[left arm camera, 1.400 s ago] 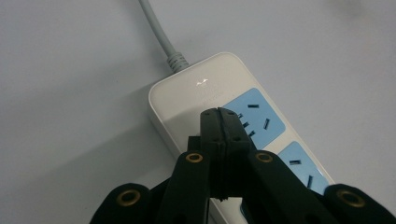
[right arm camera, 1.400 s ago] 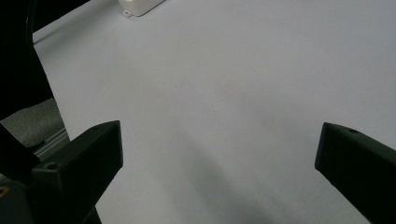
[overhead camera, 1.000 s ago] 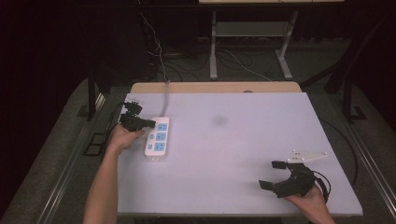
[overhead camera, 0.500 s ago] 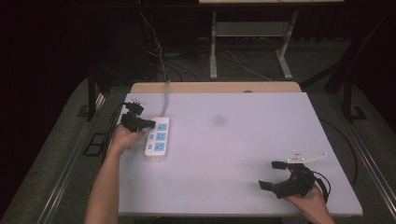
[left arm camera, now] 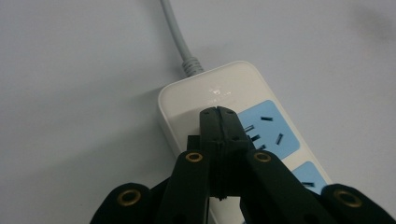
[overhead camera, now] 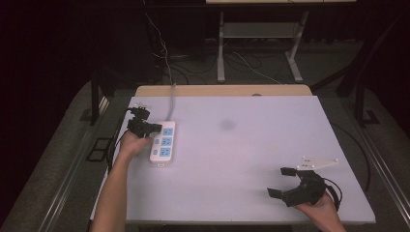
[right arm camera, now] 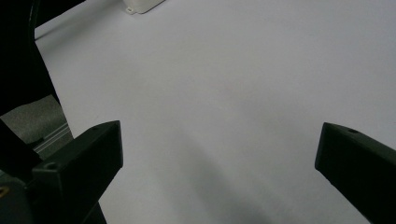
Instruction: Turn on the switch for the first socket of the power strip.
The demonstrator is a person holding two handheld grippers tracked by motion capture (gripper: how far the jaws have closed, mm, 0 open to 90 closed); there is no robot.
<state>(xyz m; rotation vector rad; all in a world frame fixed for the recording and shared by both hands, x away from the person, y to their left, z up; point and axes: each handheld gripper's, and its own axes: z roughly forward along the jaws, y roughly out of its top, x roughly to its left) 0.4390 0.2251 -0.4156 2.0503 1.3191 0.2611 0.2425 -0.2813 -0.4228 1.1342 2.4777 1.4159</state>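
Observation:
A white power strip (overhead camera: 163,142) with three blue socket faces lies at the table's left side, and its grey cable (overhead camera: 170,99) runs off over the far edge. My left gripper (overhead camera: 155,128) is shut, its tips over the strip's cable end. In the left gripper view the two jaws press together above the white end of the strip (left arm camera: 210,88), just short of the first blue socket (left arm camera: 273,128), with nothing between them. My right gripper (overhead camera: 282,182) stands wide open near the front right corner, over bare table. The right gripper view shows its tips (right arm camera: 219,140) far apart and a corner of the strip (right arm camera: 142,5).
The white table top (overhead camera: 251,140) has a wooden strip along its far edge (overhead camera: 222,90) and a faint dark smudge (overhead camera: 226,125) near the middle. Beyond it are a dark floor, loose cables and a metal table frame (overhead camera: 258,34).

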